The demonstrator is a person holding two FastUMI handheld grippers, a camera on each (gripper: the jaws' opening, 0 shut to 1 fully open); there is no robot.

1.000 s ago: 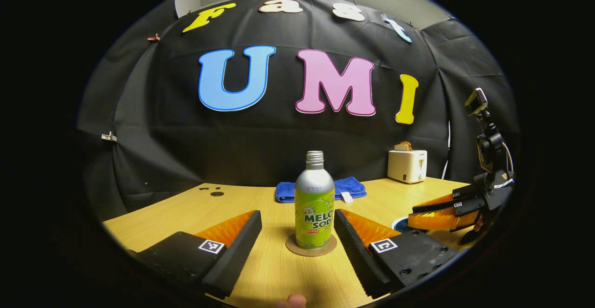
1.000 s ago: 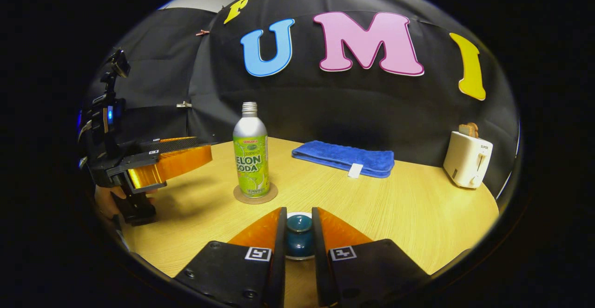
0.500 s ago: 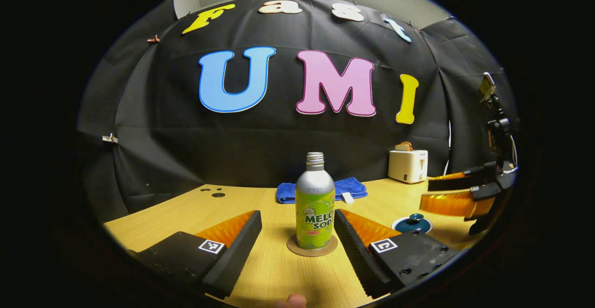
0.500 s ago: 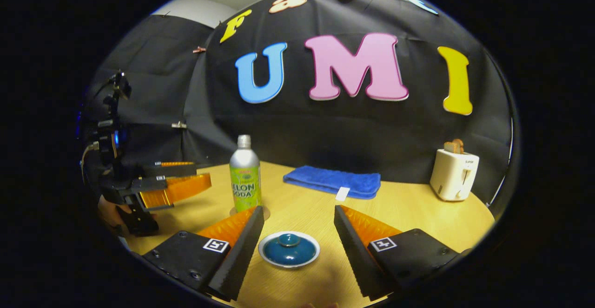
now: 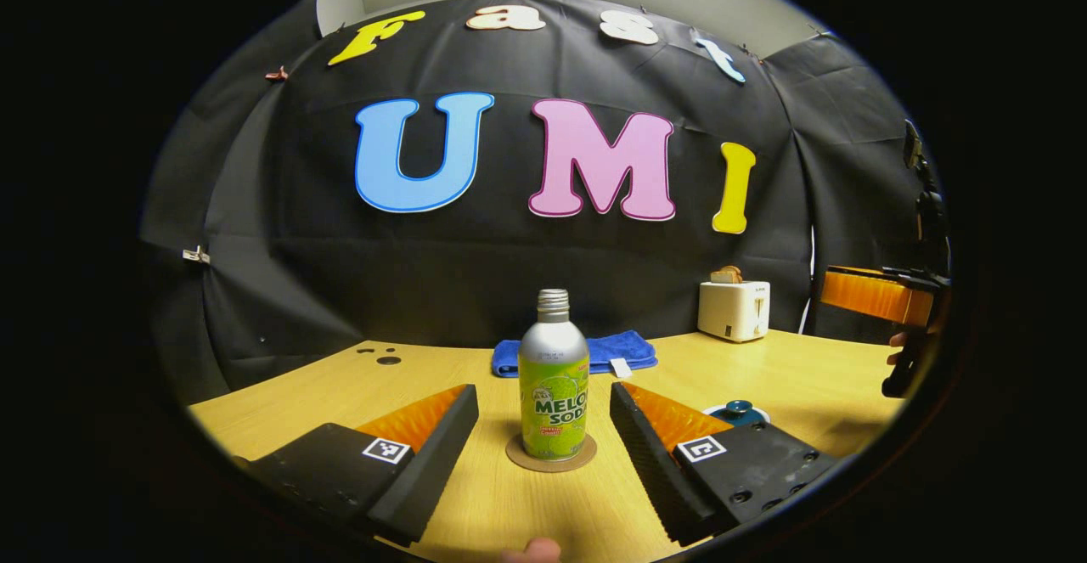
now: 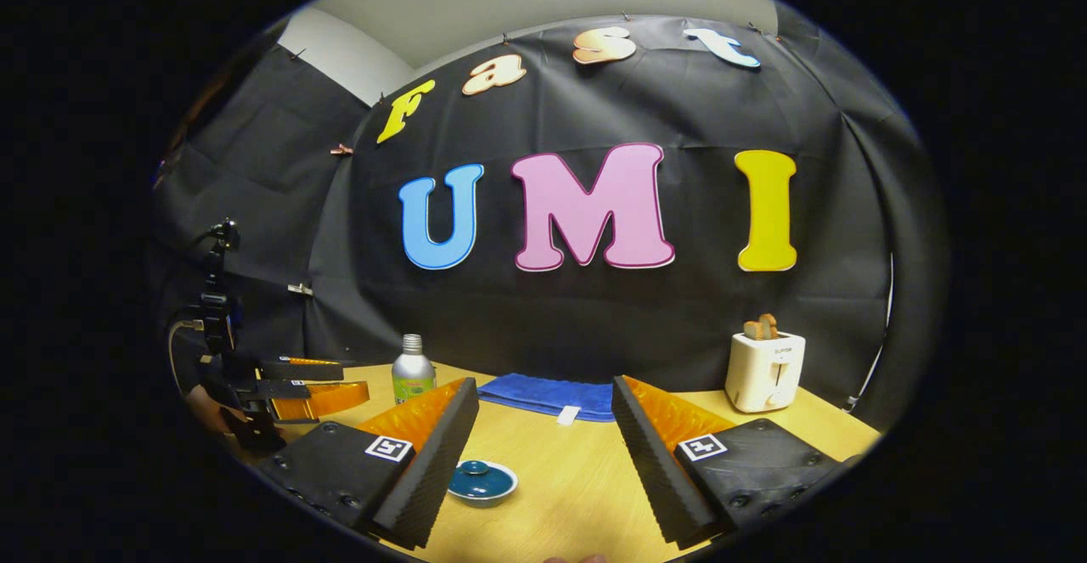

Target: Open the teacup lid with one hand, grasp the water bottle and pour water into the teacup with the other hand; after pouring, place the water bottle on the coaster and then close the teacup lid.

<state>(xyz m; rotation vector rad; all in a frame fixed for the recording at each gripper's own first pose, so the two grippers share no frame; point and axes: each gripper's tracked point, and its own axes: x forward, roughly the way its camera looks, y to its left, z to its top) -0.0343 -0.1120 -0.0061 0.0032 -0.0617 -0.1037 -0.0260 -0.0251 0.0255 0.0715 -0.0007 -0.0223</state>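
Green-labelled water bottle [image 5: 554,378] upright on coaster [image 5: 551,454], frame centre, between my left jaws, spread wide, not touching. Right jaws spread too; teacup lid [image 6: 481,480] on tabletop [image 6: 577,478] below.

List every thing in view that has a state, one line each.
water bottle: upright on the coaster, uncapped, ungripped.
teacup lid: on the teacup, closed.
towel: folded, flat on the table.
toaster: bread sticking up.
left gripper: open.
right gripper: open.
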